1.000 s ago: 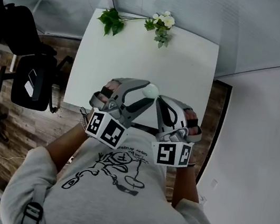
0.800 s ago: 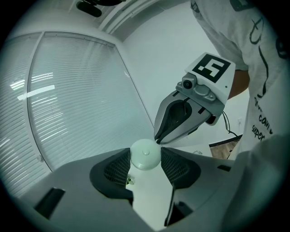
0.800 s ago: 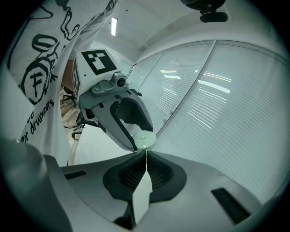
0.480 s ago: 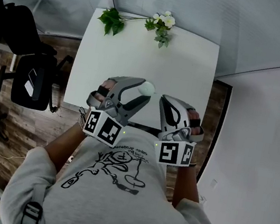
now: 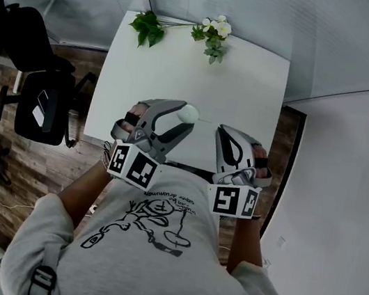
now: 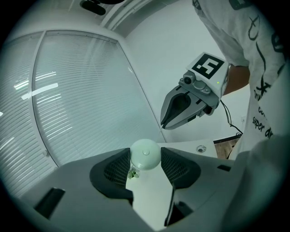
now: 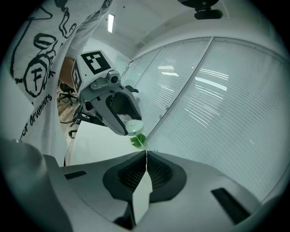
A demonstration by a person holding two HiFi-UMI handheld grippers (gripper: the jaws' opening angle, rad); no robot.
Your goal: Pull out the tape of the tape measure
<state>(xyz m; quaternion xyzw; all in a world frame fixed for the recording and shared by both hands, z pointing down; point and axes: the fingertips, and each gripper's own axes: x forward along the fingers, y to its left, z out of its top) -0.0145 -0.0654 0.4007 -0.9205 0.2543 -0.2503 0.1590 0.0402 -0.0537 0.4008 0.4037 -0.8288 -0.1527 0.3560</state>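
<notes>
I've got the round white tape measure (image 6: 145, 154) clamped between the left gripper's (image 5: 184, 116) pads, held up above the white table (image 5: 185, 66). Right gripper (image 7: 146, 155) is pinched tight on the thin tape (image 7: 142, 142), which runs in a straight line back to the case. The two grippers sit near each other, with a short stretch of tape showing between them.

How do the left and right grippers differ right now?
Jaws: the left gripper holds them wide apart; the right gripper has them pressed together. Load: the left gripper clamps the round white tape measure; the right gripper pinches its thin tape. Both hover over the white table.
</notes>
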